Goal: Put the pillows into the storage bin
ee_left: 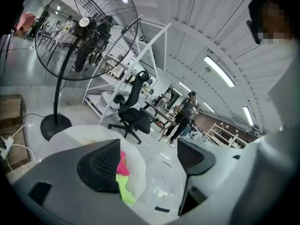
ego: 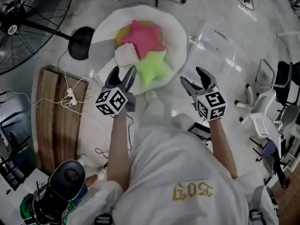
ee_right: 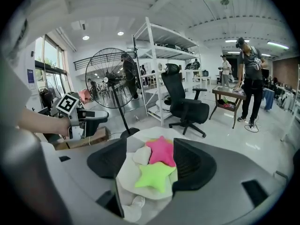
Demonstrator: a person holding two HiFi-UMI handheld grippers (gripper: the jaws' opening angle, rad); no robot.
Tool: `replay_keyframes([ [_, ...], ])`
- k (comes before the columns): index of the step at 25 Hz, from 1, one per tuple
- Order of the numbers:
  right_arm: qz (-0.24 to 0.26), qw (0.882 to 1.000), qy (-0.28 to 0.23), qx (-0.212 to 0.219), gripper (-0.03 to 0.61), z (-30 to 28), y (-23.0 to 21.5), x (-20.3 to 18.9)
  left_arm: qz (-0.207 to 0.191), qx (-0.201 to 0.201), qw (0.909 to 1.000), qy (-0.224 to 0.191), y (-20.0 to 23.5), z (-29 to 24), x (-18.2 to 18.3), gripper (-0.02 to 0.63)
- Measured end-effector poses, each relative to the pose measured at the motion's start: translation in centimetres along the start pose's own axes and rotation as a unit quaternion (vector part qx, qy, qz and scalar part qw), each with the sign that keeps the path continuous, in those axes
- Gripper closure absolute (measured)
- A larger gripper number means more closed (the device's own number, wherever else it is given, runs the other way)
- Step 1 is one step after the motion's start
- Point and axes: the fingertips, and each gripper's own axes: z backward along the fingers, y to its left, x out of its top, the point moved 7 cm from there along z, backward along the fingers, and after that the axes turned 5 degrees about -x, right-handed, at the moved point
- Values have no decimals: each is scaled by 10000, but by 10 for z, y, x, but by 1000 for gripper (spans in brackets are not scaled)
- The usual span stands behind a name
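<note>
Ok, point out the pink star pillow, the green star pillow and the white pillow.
pink star pillow (ego: 143,36), head view, its centre.
green star pillow (ego: 154,67), head view, its centre.
white pillow (ego: 125,56), head view, its top face.

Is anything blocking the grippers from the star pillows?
Nothing visible. The left gripper and right gripper hang open near the pink pillow and green pillow, with only air between.

Left hand-held gripper (ego: 123,72) jaws apart, right hand-held gripper (ego: 191,75) likewise, forearms (ego: 118,146) outstretched
</note>
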Motion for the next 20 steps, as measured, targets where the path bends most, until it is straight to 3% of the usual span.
replay_keyframes([
  [10,213,9988,350,250,264,-49,-15,0,47,185,9996,219,31,-29,1,235],
  [20,566,9904,785,985,261,-105,-39,-14,105,714,9969,308,47,-55,-6,233],
])
